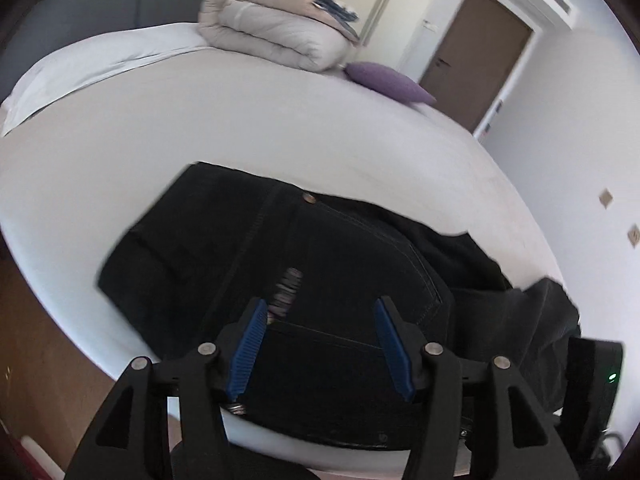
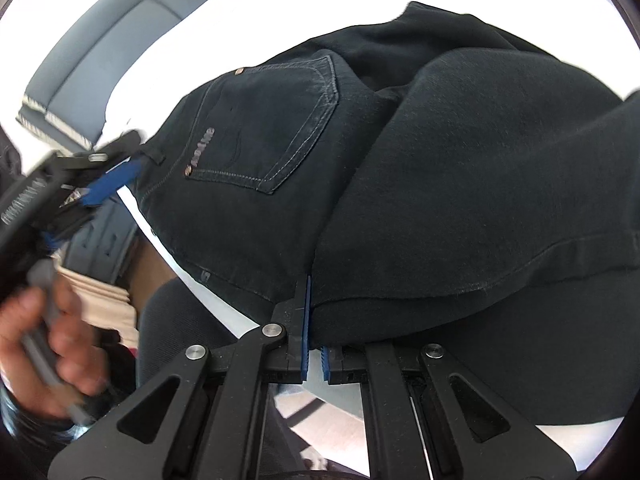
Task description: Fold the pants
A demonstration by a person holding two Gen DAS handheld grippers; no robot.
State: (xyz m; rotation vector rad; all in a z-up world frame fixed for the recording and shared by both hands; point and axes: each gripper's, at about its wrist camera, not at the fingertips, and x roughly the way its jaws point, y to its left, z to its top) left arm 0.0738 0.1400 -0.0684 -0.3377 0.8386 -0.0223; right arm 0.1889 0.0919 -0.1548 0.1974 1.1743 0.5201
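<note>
While the right gripper pinches the folded hem of the black pants on the bed, the left gripper hangs half open and empty above the waistband; an early pull could undo the fold.

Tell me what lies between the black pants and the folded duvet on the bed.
Nothing: in the left wrist view only bare white sheet runs from the pants to the folded duvet. A purple cushion sits off to the side.

Pants: matt black denim, stitched seams, metal rivets. Bed sheet: smooth white cloth. Pads: ribbed blue.
</note>
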